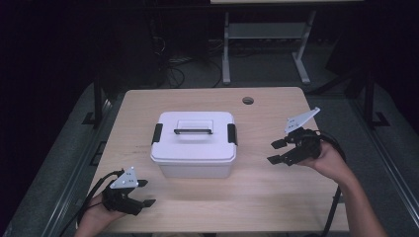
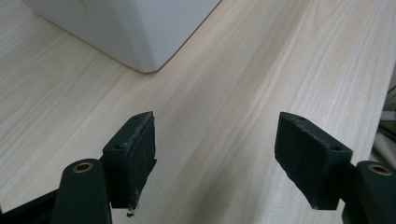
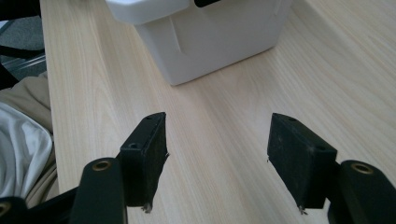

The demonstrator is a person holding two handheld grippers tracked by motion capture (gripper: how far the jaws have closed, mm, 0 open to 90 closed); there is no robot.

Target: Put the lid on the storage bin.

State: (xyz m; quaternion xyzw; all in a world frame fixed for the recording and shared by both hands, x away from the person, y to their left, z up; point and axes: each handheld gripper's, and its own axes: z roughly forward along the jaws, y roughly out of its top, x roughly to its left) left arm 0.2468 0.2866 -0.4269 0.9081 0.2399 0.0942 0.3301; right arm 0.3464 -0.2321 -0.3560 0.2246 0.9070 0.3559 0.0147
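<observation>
With both sets of fingers wide and empty, my left gripper (image 1: 144, 193) and right gripper (image 1: 274, 152) flank the latched white box (image 1: 193, 143) on the worktop (image 1: 276, 197), so unclipping its side latches (image 1: 231, 134) likely comes next.

Box (image 1: 193, 145) on table (image 1: 276, 197), between both grippers.

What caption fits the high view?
Two open grippers, left and right, flank a closed white box on a wooden table.

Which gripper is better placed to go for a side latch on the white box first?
Right. The right gripper hangs open beside the white box, level with the black latch on that side and pointing toward it. The left gripper, also open, sits low by the table's near edge, farther from its latch.
</observation>
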